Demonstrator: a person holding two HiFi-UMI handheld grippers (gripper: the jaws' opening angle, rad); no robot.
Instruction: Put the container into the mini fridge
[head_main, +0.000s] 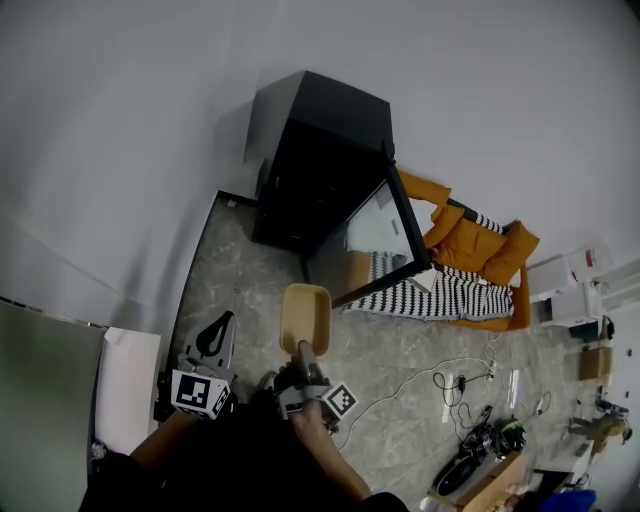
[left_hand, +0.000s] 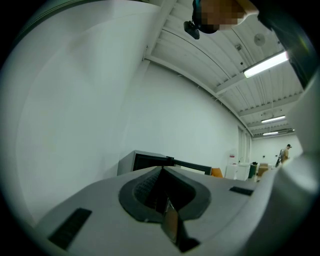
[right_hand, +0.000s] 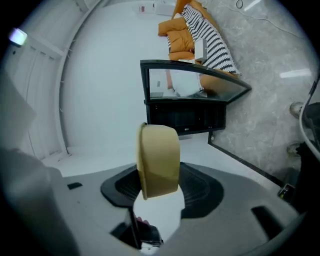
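Right gripper (right_hand: 161, 184): grips container (right_hand: 159, 155) by its wall, facing mini fridge (right_hand: 186, 116), door (right_hand: 196, 84) open for loading | Left gripper (left_hand: 161, 175): jaws together, empty, idle before fridge

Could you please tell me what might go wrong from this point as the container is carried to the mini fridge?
1. The right claw pinches the container only at its near end, so it could pivot or slip on the way.
2. The open door of the mini fridge juts toward the approach, and the container might clip its edge.
3. Loose cables lie on the floor to the person's right, a possible trip hazard.
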